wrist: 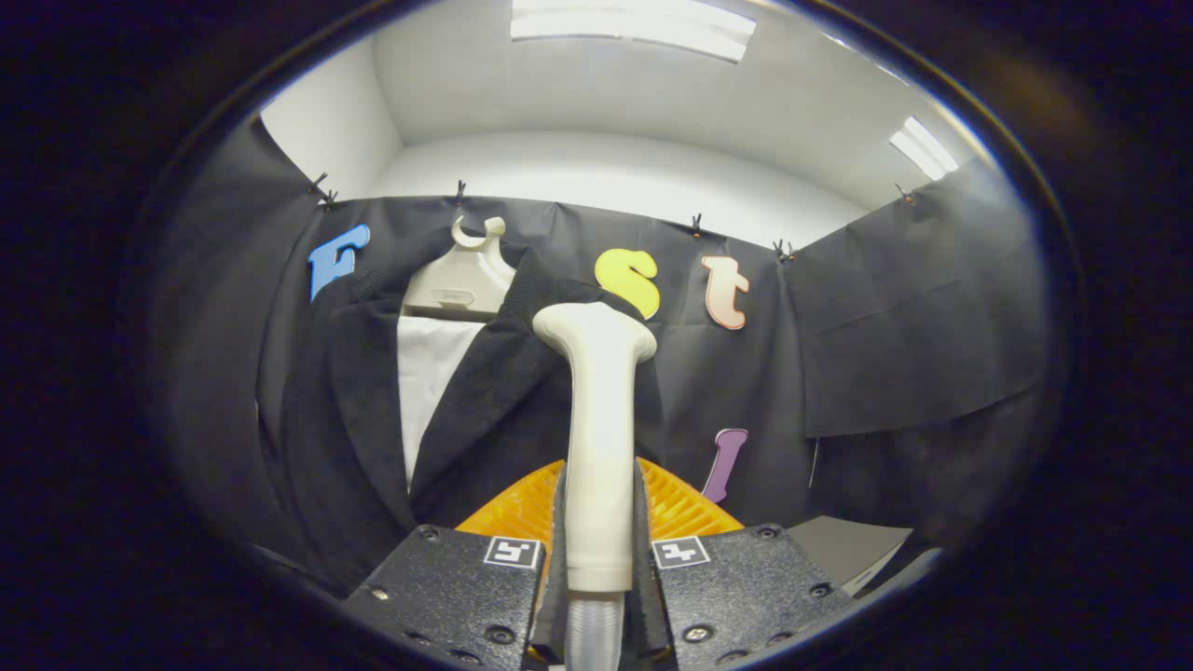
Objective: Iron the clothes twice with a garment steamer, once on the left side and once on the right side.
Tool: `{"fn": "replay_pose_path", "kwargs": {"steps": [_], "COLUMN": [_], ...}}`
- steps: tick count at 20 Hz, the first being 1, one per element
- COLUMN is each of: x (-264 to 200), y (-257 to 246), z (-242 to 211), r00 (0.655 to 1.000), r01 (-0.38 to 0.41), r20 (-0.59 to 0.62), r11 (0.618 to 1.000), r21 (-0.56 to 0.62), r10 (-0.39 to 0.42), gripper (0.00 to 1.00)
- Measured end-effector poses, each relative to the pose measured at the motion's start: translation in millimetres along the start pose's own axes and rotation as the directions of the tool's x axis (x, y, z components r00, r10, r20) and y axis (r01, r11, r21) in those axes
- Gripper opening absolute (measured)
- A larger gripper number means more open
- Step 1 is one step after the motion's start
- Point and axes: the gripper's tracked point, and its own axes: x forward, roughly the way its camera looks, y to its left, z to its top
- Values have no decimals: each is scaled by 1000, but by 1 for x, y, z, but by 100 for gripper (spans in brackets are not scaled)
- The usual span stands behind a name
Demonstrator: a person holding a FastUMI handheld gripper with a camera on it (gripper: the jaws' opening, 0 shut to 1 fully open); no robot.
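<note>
**The steamer is up by the jacket**

We hold a cream plastic garment steamer with a long handle and a rounded head (598,438). It stands upright between the two fingers of our gripper (596,559). The jaws are squeezed in close, and both press on the lower part of the handle, one on each side. A ribbed grey hose (593,638) comes out of the bottom of the handle, down between the fingers.

The steamer looks hard and smooth. We think it is light, but it could slip, and the hose may tug on it when we move. The low part of the handle is a good place to hold. It keeps the fingers away from the head, where the steam should come out.

Just beyond the steamer hangs the dark, soft jacket (485,391). The head sits over the lapel nearest the steamer. We cannot tell if it touches the cloth. The jacket is floppy and will swing if we push hard, so we think a gentle stroke is best. Inside the jacket is a white shirt front (427,373).

The jacket hangs on a cream plastic hanger (463,280), hooked over the black cloth wall (885,326). Down to the side of the fingers is a bit of grey counter (848,550).
</note>
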Motion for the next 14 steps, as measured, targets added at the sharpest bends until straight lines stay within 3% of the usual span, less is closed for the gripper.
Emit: {"fn": "replay_pose_path", "kwargs": {"steps": [14], "x": [-73], "y": [11], "z": [-77], "r00": [988], "r01": [-72], "r20": [-144], "r11": [996], "r21": [-55], "r10": [63], "gripper": [30]}}
